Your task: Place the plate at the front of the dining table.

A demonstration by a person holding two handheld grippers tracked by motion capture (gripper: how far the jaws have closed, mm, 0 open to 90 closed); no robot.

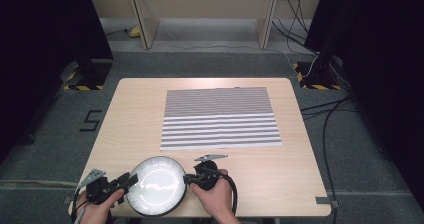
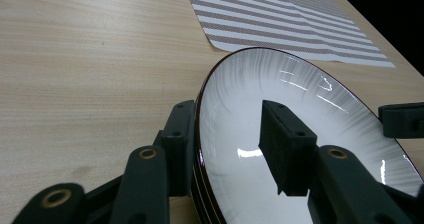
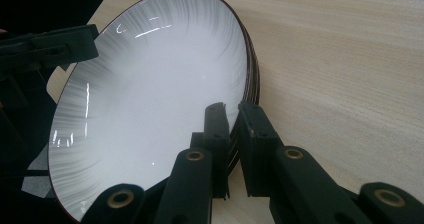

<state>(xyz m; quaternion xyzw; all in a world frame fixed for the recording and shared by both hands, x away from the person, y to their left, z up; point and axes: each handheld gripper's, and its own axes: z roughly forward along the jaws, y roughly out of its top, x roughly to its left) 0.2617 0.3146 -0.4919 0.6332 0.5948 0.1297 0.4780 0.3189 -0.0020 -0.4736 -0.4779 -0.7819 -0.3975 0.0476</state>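
Note:
A white plate [image 1: 157,184] with a dark rim lies at the table's near edge, partly past it. My right gripper [image 1: 189,179] is at its right rim. In the right gripper view the plate [image 3: 150,84] has that gripper [image 3: 232,109] shut on its rim, jaws close together. My left gripper [image 1: 131,179] is at the plate's left rim. In the left gripper view its jaws stand wide apart astride the plate [image 2: 300,99]: one jaw is against the outer rim, the other over the inside, so the left gripper [image 2: 230,119] is open.
A striped grey and white placemat [image 1: 220,116] lies flat on the far middle of the wooden table [image 1: 290,174]. Cables run over the floor to the right [image 1: 325,114]. Black stands flank the table at both far corners.

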